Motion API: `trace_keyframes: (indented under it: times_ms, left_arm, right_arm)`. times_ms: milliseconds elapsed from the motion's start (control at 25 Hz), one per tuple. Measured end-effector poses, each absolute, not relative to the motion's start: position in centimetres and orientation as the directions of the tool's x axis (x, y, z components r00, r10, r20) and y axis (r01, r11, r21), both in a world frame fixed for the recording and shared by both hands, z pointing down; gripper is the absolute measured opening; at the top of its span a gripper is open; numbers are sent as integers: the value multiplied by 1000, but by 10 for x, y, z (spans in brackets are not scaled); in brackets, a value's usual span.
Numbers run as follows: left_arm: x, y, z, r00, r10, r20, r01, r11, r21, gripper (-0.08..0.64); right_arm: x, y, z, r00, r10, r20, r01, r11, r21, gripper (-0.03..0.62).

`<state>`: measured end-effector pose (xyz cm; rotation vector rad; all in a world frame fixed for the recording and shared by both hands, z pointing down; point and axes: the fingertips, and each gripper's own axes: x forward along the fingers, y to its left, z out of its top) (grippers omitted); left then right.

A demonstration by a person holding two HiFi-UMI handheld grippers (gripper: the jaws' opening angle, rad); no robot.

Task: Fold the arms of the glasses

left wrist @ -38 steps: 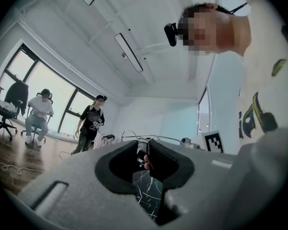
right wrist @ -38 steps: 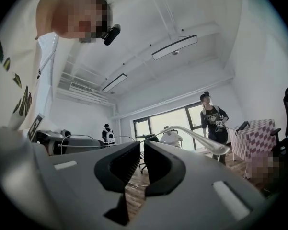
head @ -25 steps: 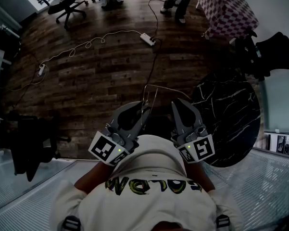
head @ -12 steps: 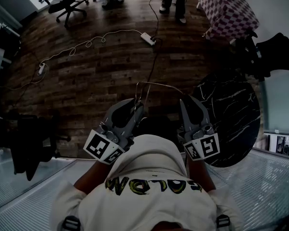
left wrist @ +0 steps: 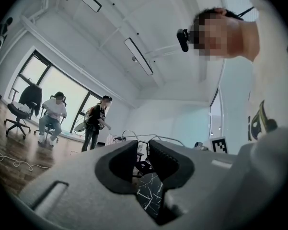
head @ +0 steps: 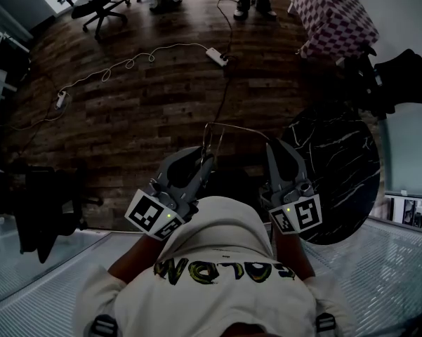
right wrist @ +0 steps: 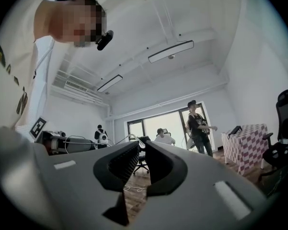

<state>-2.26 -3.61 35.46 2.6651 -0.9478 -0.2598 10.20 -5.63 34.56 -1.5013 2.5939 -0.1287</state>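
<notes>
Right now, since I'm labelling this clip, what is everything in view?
glasses: one, pale wire, held up at centre
round table: one, black marbled, right
checked table: one, pink-and-white, far right
power strip with cable: one, white, on wood floor
office chair: one, black, far left
bystanders: three, dark or white tops, by the windows
left gripper: one, grey, shut on glasses
right gripper: one, grey, jaws just been closing, slightly apart, glasses arm tip at them

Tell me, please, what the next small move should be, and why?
Probably sweep the right claw toward the left claw to fold the arm in. The left claw pinches the glasses; the right claw's jaws have just been closing, the open arm's tip between them.
</notes>
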Motion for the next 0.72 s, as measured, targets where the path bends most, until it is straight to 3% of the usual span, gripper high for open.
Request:
trace_keyframes:
  times_ms: [720]
  left_arm:
    - [-37, -46, 355, 729, -681, -70, -621, -701, 350, 80]
  right_arm:
    - [65, -33, 339, -583, -803, -124, -800, 594, -82, 20]
